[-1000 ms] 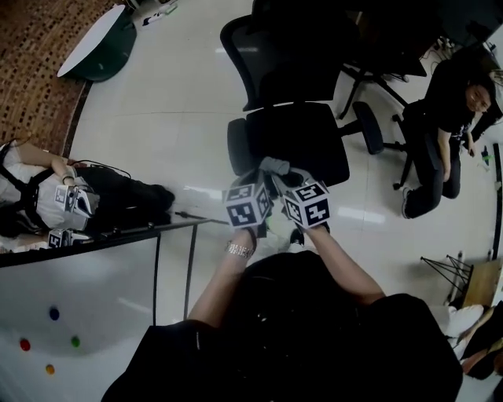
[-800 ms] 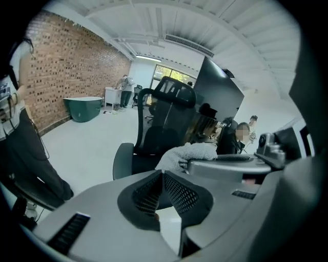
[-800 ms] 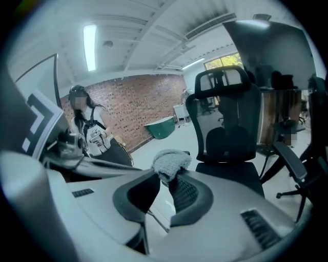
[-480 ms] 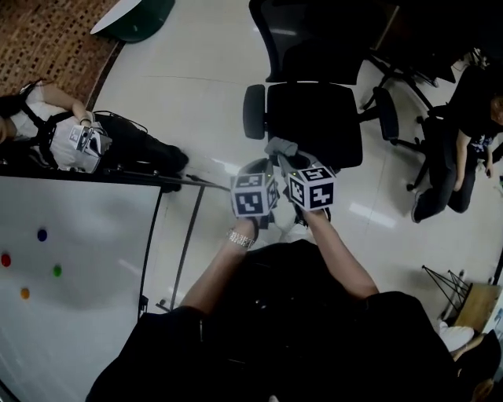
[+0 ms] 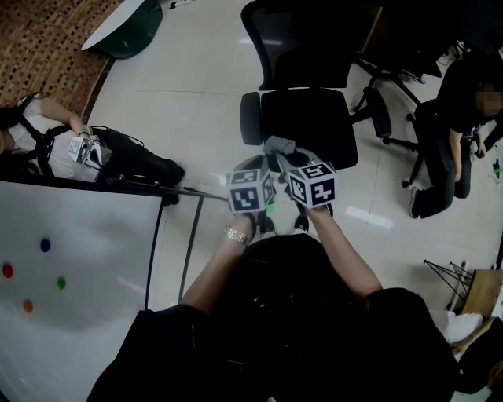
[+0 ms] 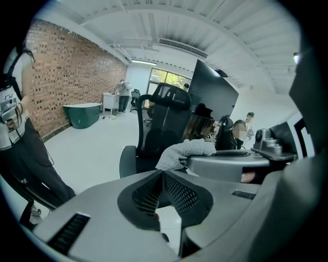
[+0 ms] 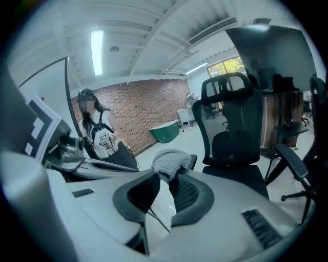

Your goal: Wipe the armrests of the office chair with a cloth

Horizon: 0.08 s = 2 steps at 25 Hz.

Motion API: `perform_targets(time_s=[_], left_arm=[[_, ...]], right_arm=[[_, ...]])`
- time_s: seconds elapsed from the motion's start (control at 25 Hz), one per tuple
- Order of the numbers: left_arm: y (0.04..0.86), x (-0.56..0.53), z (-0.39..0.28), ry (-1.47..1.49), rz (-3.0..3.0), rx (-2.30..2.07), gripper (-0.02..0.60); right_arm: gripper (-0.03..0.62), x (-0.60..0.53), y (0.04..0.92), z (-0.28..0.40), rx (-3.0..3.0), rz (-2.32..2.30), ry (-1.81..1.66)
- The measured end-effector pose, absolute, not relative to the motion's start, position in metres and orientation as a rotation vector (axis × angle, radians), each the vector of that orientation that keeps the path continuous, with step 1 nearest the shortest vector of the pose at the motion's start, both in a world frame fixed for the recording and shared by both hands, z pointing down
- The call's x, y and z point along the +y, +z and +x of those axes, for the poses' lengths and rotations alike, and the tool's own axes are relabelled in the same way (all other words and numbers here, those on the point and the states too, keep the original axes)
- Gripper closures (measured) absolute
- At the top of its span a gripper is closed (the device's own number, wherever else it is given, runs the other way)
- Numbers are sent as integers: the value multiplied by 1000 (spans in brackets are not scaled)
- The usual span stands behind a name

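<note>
The black office chair [image 5: 306,124] stands in front of me, its left armrest [image 5: 250,118] and right armrest [image 5: 381,111] flanking the seat. Both grippers are held close together just before the seat's front edge. My right gripper [image 5: 284,159] is shut on a grey cloth [image 5: 278,146], which bunches up above its pads in the right gripper view, cloth [image 7: 170,162]. My left gripper [image 5: 264,163] sits beside it with its pads [image 6: 154,187] pressed together and nothing between them. From the left gripper view the cloth [image 6: 185,153] hangs off the right gripper, clear of the chair [image 6: 164,123].
A person [image 5: 94,157] sits on the floor at the left behind a white board [image 5: 71,267] on a black frame [image 5: 189,235]. Another person [image 5: 448,126] crouches at the right by a second chair's base [image 5: 401,86]. A green tub [image 5: 130,20] stands far left.
The view has shifted, so the chair sits more squarely ahead. Both grippers stay together before the seat, the cloth still in the right one.
</note>
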<state>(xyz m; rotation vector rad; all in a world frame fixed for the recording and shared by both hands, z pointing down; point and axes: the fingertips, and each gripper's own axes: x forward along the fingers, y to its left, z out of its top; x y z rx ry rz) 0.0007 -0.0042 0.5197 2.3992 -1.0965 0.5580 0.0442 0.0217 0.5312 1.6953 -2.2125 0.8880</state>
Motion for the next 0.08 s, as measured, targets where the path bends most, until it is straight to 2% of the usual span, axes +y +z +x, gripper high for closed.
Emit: perform_targets(time_s=[0.08], left_arm=[[522, -10, -8, 557, 2378, -1111, 558]], right_arm=[[540, 18, 525, 35, -2255, 1668, 872]])
